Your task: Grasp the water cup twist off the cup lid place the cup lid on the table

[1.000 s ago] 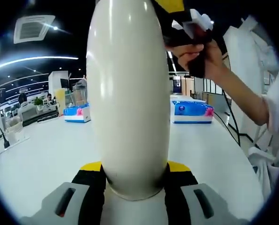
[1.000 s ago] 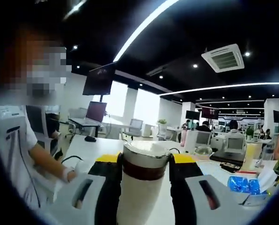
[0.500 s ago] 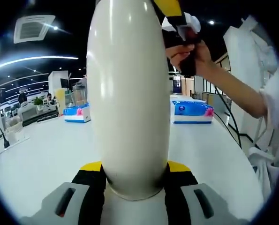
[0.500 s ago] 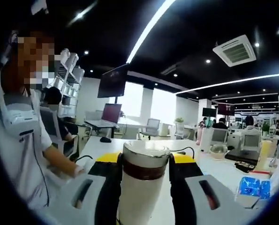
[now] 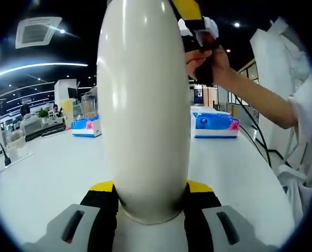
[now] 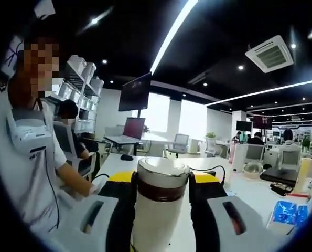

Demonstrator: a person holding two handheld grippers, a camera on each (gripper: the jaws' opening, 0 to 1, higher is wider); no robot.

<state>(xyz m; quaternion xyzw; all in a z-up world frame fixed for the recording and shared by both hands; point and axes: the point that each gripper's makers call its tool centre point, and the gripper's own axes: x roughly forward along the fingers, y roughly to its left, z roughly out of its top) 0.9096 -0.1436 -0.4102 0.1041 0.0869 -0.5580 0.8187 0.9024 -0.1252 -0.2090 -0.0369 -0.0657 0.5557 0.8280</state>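
Note:
A tall cream-white water cup point(image 5: 143, 110) stands upright between the jaws of my left gripper point(image 5: 150, 188), which is shut on its lower body. In the right gripper view the cup's top end shows the white lid point(image 6: 163, 174) with a shiny rim and a brown band point(image 6: 162, 192) under it. My right gripper point(image 6: 163, 178) is shut on the lid, its yellow-tipped jaws pressed on both sides. The right gripper point(image 5: 195, 26) also appears in the left gripper view beside the cup's top, held by a hand point(image 5: 205, 60).
A white table point(image 5: 51, 163) stretches ahead with two blue tissue boxes point(image 5: 214, 124) point(image 5: 86, 127) at its far side. A person in white point(image 6: 35, 173) is close on one side, with a sleeve point(image 5: 302, 121) near the table edge. A blue pack point(image 6: 287, 212) lies on the table.
The hand with the right gripper has shifted up and inward at the cup's top, and the room behind the lid has swung sideways. The cup stays fixed in my left gripper.

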